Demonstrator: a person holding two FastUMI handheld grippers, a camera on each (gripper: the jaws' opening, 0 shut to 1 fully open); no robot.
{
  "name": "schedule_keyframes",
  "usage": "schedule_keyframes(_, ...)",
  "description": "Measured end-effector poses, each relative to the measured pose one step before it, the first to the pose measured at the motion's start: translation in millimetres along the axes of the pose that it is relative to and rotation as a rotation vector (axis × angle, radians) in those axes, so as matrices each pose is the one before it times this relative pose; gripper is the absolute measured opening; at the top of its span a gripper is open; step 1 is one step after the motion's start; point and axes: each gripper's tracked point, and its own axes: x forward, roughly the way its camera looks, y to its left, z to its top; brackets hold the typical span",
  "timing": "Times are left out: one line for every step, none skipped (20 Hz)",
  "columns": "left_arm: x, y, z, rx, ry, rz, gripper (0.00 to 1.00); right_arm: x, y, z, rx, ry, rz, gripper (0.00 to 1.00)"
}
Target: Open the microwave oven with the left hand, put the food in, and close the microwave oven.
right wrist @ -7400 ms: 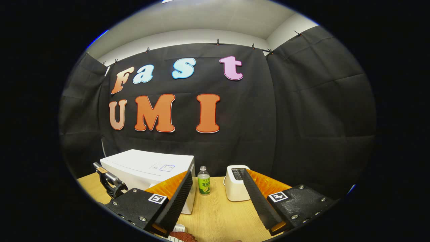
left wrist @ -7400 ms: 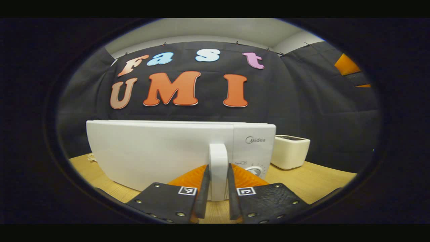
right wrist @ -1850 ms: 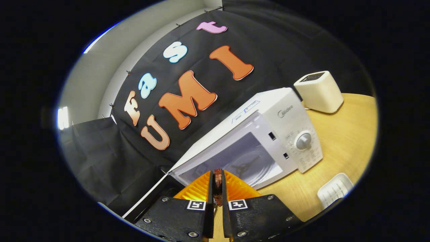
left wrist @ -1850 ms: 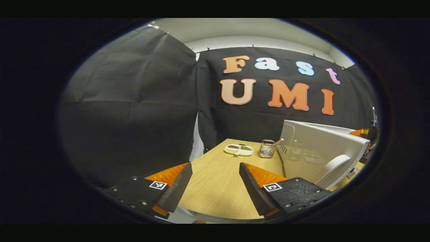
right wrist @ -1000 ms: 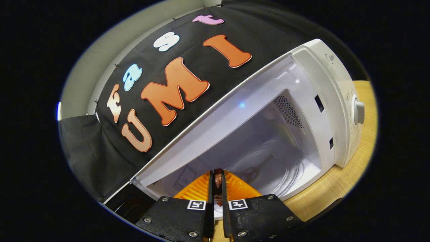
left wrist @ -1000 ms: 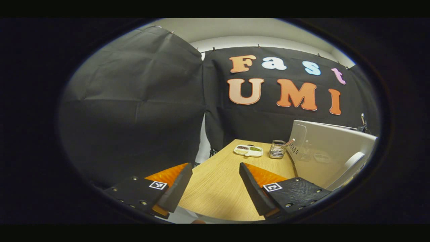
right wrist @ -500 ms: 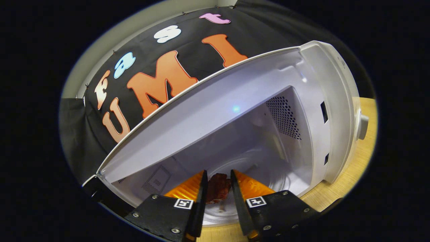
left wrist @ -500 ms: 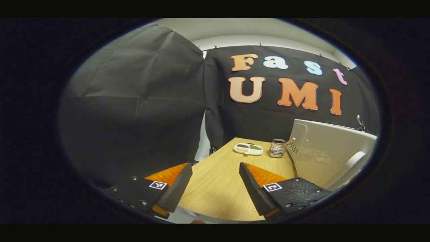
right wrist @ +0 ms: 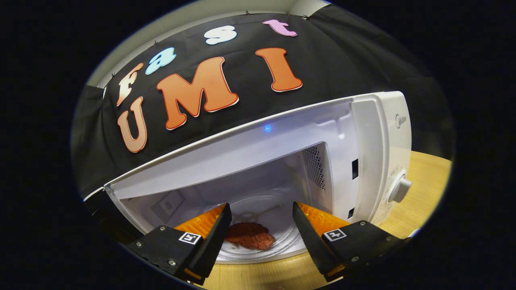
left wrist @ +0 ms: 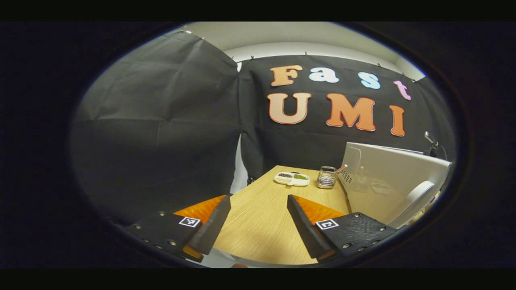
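Food (right wrist: 250, 236) lay flat on the glass tray inside the open microwave (right wrist: 363, 137), at 12 o'clock between the right gripper (right wrist: 261, 231) w/ jaws spread & empty; left gripper (left wrist: 258, 219) also open; door (left wrist: 387, 181) looked light, rigid, best taken at its handle (left wrist: 415, 197).

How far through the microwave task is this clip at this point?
Done: the microwave stands open, and the food lies flat on the glass turntable inside. In hand: nothing; the right gripper is open in front of the cavity, apart from the food, and the left gripper is open over the table, beside the swung-out door. Left: closing that door.
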Motion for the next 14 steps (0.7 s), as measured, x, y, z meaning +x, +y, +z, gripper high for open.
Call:
schedule_keyframes(1.51,-3.58,0.17,0.00514,-0.00150,-0.00954,0.87,-5.55,-4.28,0.42,-0.02445,0.00724,-0.00284,0.94)
schedule_keyframes(1.47,-4.05,-3.39,0.00678,0.00651,-0.00890,0.88,-6.23,-2.59,1.39,-0.02221,0.00161,0.00493,0.94)
schedule_keyframes(2.32,-5.53,-1.78,0.00566,0.00649,-0.01263,0.87,-7.38,-3.57,2.05,-0.02310,-0.00025,0.00603,0.95)
schedule_keyframes(1.65,-8.19,-0.99,0.00377,0.00521,-0.01860,0.87,-7.73,-2.70,2.06,-0.01784,0.00311,0.01337,0.95)
schedule_keyframes(3.25,-10.64,-0.81,0.00283,0.00291,-0.02172,0.87,-6.59,-0.52,1.73,-0.01210,0.00312,0.02382,0.95)
schedule_keyframes(1.42,-9.64,-1.22,0.00196,0.00168,-0.02353,0.87,-8.99,-2.30,3.74,-0.01798,0.00354,0.02483,0.95)
schedule_keyframes(1.49,-9.25,-0.68,0.00157,0.00126,-0.01795,0.87,-8.86,-4.08,3.43,-0.02188,-0.00089,0.01653,0.95)
schedule_keyframes(0.49,-7.96,-1.20,0.00227,0.00306,-0.01580,0.87,-9.38,-5.56,4.85,-0.02818,-0.00382,0.01144,0.95)
schedule_keyframes(0.99,-9.37,-0.53,0.00234,0.00505,-0.01706,0.87,-8.59,-7.43,4.48,-0.02929,-0.00355,0.00653,0.95)
schedule_keyframes(-0.35,-9.75,-0.64,0.00082,0.00177,-0.01806,0.87,-9.77,-7.01,5.27,-0.02899,-0.00259,0.00825,0.94)
schedule_keyframes(0.46,-8.67,0.20,0.00280,-0.00012,-0.01419,0.87,-8.88,-7.91,5.38,-0.02603,-0.00216,0.00559,0.95)
schedule_keyframes(-0.95,-2.61,0.81,0.01327,-0.00255,0.00654,0.87,-8.55,-9.33,6.34,-0.01778,-0.00459,0.00050,0.95)
schedule_keyframes(0.57,-7.15,0.91,0.00064,-0.00291,-0.01199,0.87,-9.24,-10.23,5.94,-0.01205,-0.00459,0.00139,0.95)
schedule_keyframes(-2.33,-9.76,-0.30,-0.00528,0.00314,-0.02160,0.87,-8.14,-8.80,7.95,-0.00444,-0.01041,0.00245,0.95)
